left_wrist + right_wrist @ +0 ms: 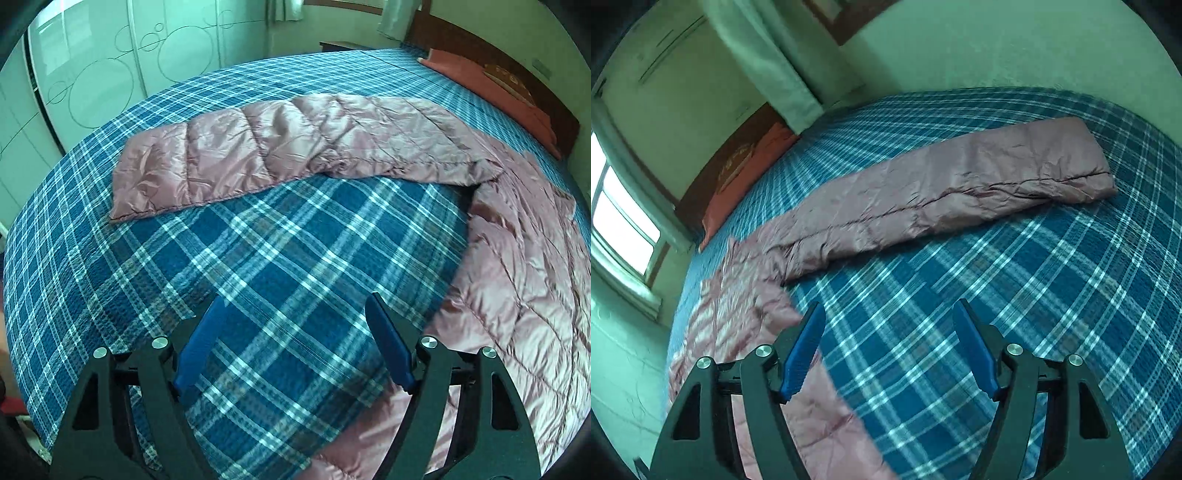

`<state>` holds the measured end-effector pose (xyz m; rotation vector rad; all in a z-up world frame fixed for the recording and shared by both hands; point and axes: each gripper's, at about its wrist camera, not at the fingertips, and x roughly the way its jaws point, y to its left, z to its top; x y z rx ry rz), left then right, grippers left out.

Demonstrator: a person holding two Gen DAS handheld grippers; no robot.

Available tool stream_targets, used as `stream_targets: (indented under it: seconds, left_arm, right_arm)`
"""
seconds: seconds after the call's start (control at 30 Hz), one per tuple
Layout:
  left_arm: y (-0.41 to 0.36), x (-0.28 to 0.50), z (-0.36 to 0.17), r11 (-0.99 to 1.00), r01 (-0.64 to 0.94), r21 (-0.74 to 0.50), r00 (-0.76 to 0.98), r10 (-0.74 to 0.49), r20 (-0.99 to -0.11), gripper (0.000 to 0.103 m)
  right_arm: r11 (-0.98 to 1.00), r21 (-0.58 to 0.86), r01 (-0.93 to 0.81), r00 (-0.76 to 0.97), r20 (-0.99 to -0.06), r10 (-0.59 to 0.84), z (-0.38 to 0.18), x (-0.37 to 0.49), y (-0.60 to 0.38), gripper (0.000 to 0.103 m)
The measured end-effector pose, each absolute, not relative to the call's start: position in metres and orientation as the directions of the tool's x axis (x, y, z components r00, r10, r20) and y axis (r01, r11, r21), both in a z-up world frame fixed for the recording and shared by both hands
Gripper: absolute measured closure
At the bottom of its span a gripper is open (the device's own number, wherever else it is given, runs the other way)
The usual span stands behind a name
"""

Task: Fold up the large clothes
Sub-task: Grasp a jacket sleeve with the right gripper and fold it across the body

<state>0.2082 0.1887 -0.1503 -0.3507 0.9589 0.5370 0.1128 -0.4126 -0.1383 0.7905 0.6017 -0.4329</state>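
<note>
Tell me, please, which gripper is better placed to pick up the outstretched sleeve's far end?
Probably the left. From the left gripper the pink jacket's sleeve ends close ahead to its left; from the right gripper that end lies far across the plaid bedspread. Both jaws are empty.

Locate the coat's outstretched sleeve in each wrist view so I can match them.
Left wrist: the sleeve runs across the upper middle, cuff at left, joining the coat body at right.
Right wrist: the sleeve slants from lower left to its cuff at upper right.
Shared landmark: the orange pillow at the headboard.
</note>
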Motion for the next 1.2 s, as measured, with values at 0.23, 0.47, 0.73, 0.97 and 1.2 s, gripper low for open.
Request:
stream_targets:
  seconds: [0.23,0.47,0.73,0.97,1.2]
  left_arm:
    - [0.210,0.203,-0.155,0.719,-0.694,-0.041,0.432,0.370,-0.822,0.022]
    - [0.207,0.204,-0.159,0.710,-0.703,0.032,0.382,0.416,-0.825,0.015]
    - [0.217,0.215,-0.163,0.711,-0.697,0.095,0.342,0.446,-0.827,0.004]
    - [0.225,0.214,-0.170,0.709,-0.698,0.097,0.349,0.455,-0.819,0.002]
    - [0.224,0.219,-0.172,0.710,-0.699,0.081,0.359,0.447,-0.819,0.002]
  right_arm:
    - [0.391,0.709,0.588,0.807,-0.549,-0.218,-0.164,0.093,-0.485,0.032]
    - [0.323,0.750,0.577,0.807,-0.461,-0.369,-0.169,0.084,-0.515,0.032]
    - [0.417,0.640,0.645,0.764,-0.517,-0.386,-0.146,0.118,-0.533,0.089]
    - [0.726,0.457,0.514,0.840,-0.440,-0.318,-0.080,0.205,-0.441,0.090]
    - [0.926,0.309,0.217,0.890,-0.453,-0.057,-0.057,0.319,-0.285,0.091]
